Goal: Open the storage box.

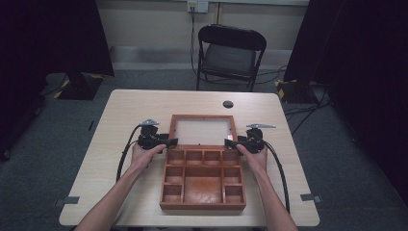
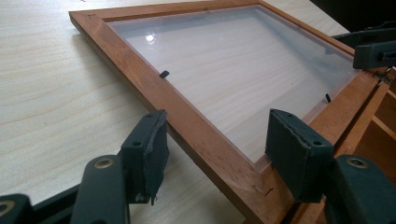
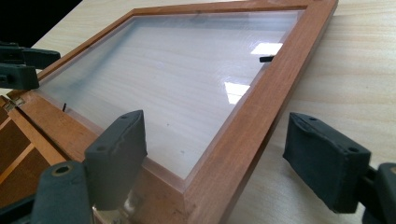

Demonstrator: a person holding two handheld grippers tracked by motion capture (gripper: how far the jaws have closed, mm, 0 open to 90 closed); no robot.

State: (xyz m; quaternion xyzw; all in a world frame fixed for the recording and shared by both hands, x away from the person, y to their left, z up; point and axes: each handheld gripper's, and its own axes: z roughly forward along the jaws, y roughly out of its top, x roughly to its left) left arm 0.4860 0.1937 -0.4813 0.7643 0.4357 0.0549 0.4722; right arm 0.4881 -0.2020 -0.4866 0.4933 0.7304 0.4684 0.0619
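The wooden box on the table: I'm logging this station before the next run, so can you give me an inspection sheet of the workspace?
Surface: light wood table, round grommet hole near its far edge.
Job's things: wooden box with empty compartments; its glazed lid lies open, flat on the table.
Clutter: nothing seen.
Grippers: left gripper straddles the lid's left frame corner, jaws apart, pads not pressing; right gripper straddles the right corner, likewise open.
Cables: a black cable trails from each gripper; more lie on the floor at right.
Surroundings: folding chair behind the table, dark curtains either side, grey floor.
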